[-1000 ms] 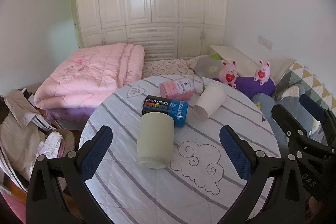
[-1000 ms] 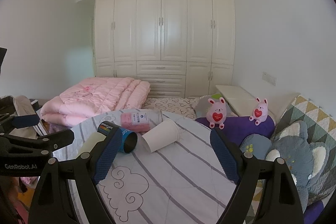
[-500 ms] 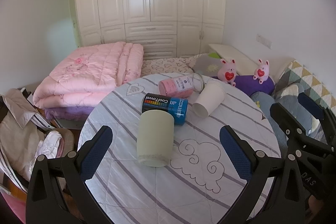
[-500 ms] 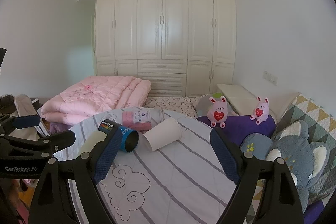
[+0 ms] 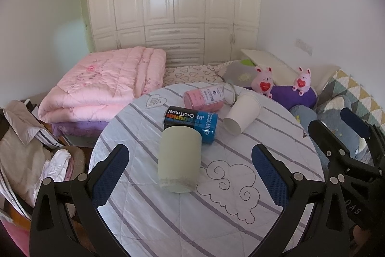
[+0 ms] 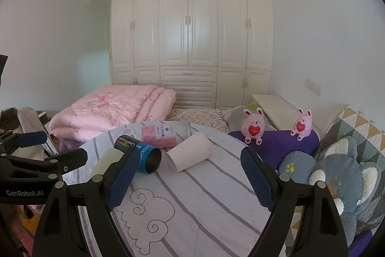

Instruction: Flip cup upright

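A pale green cup (image 5: 179,158) lies on its side on the round striped table (image 5: 264,136), its base toward me, just ahead of my open left gripper (image 5: 190,175). Behind it lie a blue-black can (image 5: 191,123), a pink jar (image 5: 207,99) and a white paper cup (image 5: 241,116), all on their sides. In the right wrist view my right gripper (image 6: 190,175) is open and empty over the table; the paper cup (image 6: 190,154), can (image 6: 142,155) and jar (image 6: 163,135) lie ahead, and the green cup (image 6: 107,160) is partly hidden behind the left finger.
A folded pink quilt (image 5: 103,86) lies on the bed behind the table. Two pink bunny toys (image 5: 263,82) sit on a purple cushion, with grey plush toys (image 6: 346,175) to the right. Clothes (image 5: 21,143) are piled at the left. White wardrobes fill the back wall.
Both views have shifted only slightly; the left gripper has drifted a little relative to the green cup. Both grippers stay open and nothing on the table has moved.
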Demonstrator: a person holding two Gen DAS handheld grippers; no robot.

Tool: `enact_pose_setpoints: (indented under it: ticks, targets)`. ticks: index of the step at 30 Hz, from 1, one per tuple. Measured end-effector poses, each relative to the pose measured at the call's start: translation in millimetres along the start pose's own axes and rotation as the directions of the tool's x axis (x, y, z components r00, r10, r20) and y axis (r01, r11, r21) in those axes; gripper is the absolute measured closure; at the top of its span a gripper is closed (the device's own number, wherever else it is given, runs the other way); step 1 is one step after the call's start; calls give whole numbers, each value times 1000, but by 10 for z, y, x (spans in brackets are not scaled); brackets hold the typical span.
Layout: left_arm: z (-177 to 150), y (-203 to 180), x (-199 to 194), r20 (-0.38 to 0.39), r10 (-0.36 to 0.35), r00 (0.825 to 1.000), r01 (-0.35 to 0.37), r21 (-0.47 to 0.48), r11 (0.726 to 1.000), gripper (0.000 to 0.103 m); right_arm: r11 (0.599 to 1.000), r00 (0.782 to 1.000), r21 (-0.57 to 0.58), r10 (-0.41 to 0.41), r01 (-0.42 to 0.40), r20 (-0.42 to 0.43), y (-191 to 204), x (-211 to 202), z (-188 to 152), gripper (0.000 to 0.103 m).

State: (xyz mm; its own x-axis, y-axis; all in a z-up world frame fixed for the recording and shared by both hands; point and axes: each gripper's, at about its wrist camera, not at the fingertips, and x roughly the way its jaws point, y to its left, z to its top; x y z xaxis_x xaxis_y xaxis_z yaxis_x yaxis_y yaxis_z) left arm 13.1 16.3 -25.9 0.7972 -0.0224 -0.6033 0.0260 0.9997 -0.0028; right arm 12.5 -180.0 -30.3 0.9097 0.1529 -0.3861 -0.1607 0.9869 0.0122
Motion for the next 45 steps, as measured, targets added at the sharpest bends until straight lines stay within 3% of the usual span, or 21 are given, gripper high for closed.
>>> enact_pose_setpoints:
  ticks: [16,24,30,34,38,45]
  targets:
    - [28,-89,369,-92,14,996,-10,41,999,0,1000,998,22,-4,6,-69,-113,253,-104,17]
    - [54,-38,763,-200,21,980,-12,47,999,0,999,989,42,9,-3,-147,-163,608,-179,17]
    - [135,-4,997,-240,59,969,-43,73,996,0,998,980,68,26,-13,-195,-223,874,-206,17]
    - [171,43,1110,-269,41,962,-26,60,998,0,997,977,82,31,-14,-211,-262,990,-209,17]
    - [108,98,1275,-323,35,946,-18,55,998,0,996,973,90,44,-25,-225,-265,1095,-219,17]
    - [-96,100,1619,-432,102,896,-52,126,991,0,995,964,94,69,-46,-258,-214,1250,-271,17]
